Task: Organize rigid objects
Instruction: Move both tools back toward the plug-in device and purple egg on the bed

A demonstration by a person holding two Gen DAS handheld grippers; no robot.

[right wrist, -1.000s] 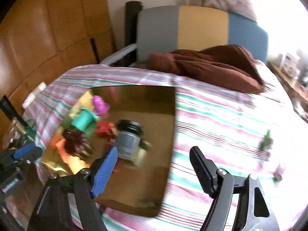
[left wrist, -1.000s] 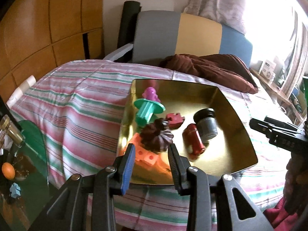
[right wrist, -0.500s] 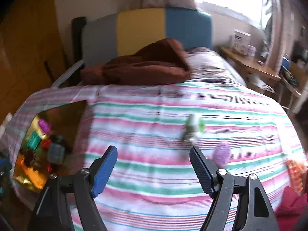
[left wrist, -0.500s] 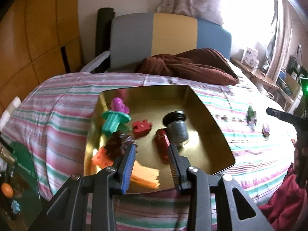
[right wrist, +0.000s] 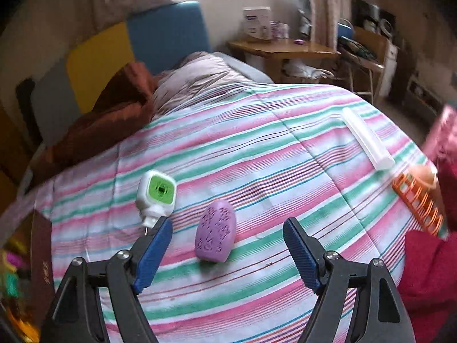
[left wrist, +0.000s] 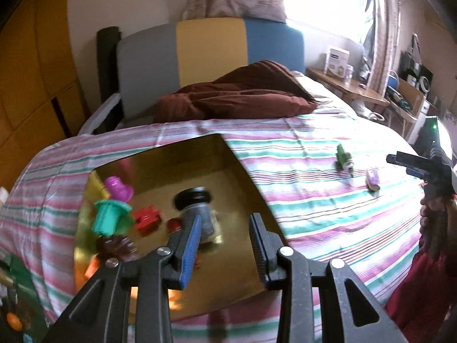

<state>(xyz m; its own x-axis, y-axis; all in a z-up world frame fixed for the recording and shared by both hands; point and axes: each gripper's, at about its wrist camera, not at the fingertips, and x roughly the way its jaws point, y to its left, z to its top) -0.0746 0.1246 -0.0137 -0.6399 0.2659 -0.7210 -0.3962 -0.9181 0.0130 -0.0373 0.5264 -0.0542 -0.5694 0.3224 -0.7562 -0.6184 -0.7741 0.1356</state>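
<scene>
A gold tray point(left wrist: 242, 177) lies on the striped bedspread and holds a purple toy point(left wrist: 118, 190), a teal toy point(left wrist: 110, 220), a red brick point(left wrist: 148, 220), a grey jar with a black lid point(left wrist: 197, 205) and a brown piece point(left wrist: 117, 245). My left gripper point(left wrist: 225, 245) is open and empty above the tray's front edge. My right gripper point(right wrist: 228, 253) is open and empty, its jaws on either side of a purple oval piece point(right wrist: 216, 235). A white and green plug-in device point(right wrist: 156, 195) lies just left of it. Both also show in the left wrist view: the device point(left wrist: 344, 160) and the oval point(left wrist: 372, 178).
A white bar point(right wrist: 367, 140) and an orange slotted rack point(right wrist: 418, 203) lie at the bed's right edge. A brown blanket point(left wrist: 242, 94) is bunched at the headboard. A wooden side table point(right wrist: 282, 48) stands beyond the bed. The tray's corner point(right wrist: 40, 251) shows at the lower left.
My right gripper has swung right, away from the tray, and now frames the purple oval piece. My left gripper has turned right and pulled back slightly from the tray.
</scene>
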